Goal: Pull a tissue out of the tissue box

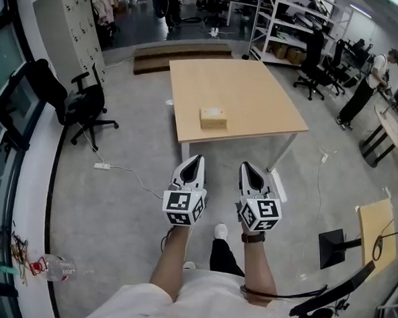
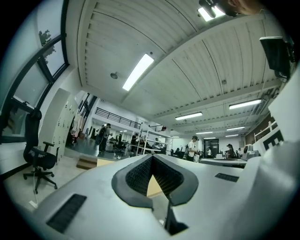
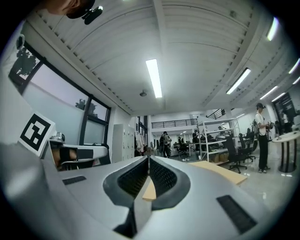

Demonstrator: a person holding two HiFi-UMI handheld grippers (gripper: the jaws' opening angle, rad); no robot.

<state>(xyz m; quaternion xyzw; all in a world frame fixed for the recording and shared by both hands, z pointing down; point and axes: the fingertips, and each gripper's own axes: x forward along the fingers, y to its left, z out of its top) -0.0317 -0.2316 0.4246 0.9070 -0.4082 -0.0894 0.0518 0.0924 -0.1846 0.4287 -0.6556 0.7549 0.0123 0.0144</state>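
A tan tissue box [image 1: 212, 117] sits near the front edge of a light wooden table [image 1: 248, 85], with a white tissue showing at its top. Both grippers hang over the floor short of the table, pointing toward it. My left gripper [image 1: 198, 160] is shut, its tips meeting with nothing between them; the left gripper view shows the same on that gripper [image 2: 151, 158]. My right gripper [image 1: 244, 166] is also shut and empty, and its tips are seen closed [image 3: 149, 159] in the right gripper view. The box is hidden in both gripper views; only slivers of the table [image 3: 220, 169] show.
A black office chair [image 1: 81, 105] stands left of the table. A power strip with cable [image 1: 102, 166] lies on the floor ahead left. A black stand base [image 1: 335, 246] is at the right. A low wooden platform [image 1: 182, 55] and shelves [image 1: 278, 22] lie beyond the table.
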